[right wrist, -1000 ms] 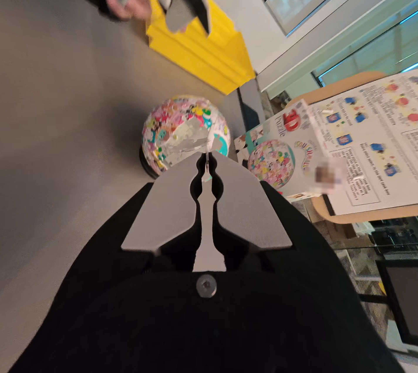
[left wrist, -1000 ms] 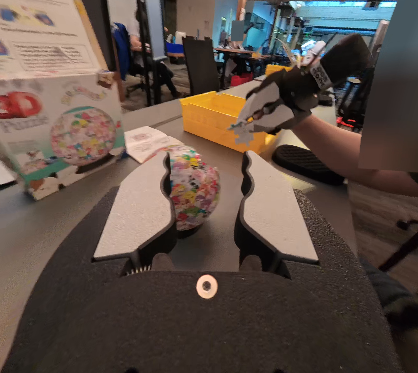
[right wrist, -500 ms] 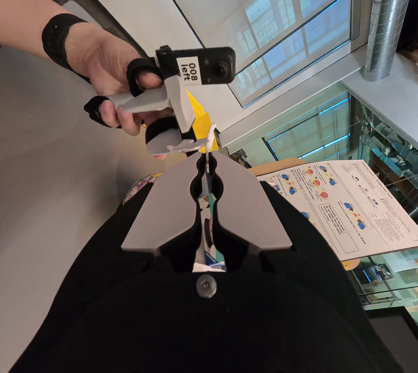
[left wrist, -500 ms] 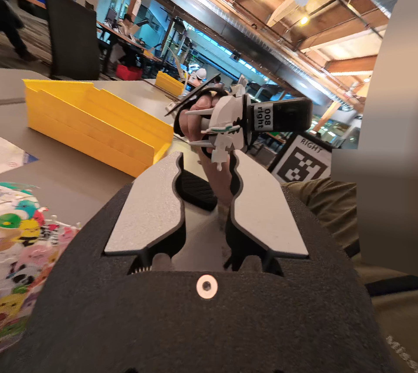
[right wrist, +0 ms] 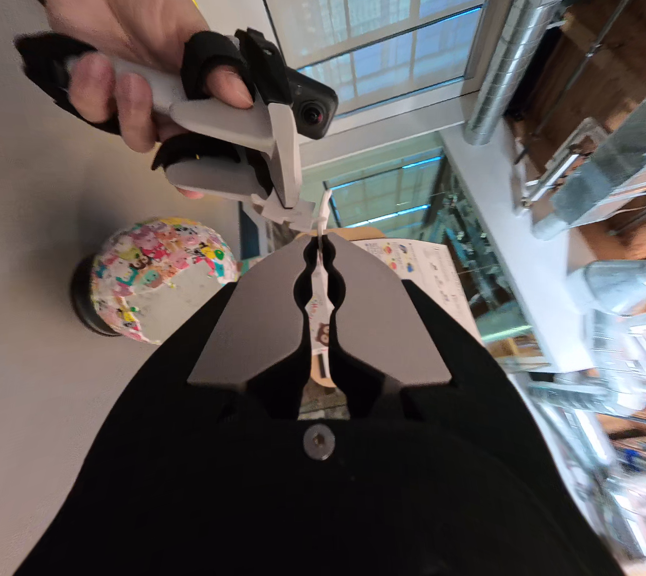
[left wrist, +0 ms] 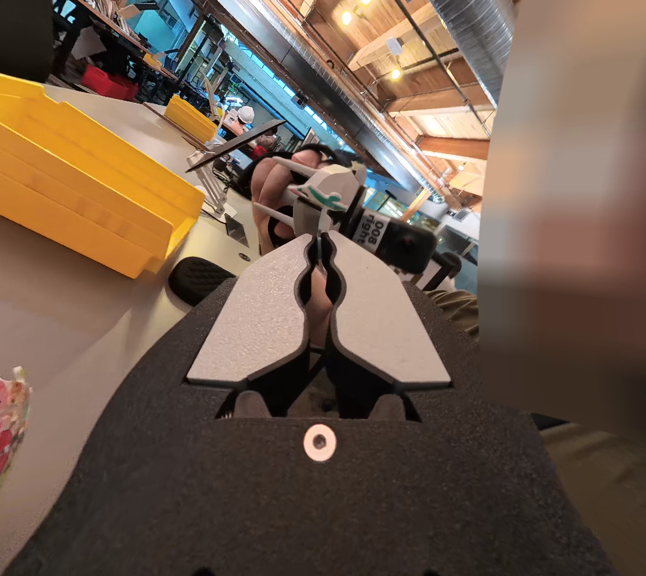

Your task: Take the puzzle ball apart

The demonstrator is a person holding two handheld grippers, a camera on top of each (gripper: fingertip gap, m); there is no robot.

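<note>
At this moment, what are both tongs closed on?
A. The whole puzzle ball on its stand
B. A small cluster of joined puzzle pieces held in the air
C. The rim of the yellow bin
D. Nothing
B: the left tongs and right tongs both pinch the joined puzzle pieces, away from the puzzle ball.

Open workshop, timber ceiling (left wrist: 412,45) (exposed ducting (left wrist: 454,0)), worktables (left wrist: 105,21)
</note>
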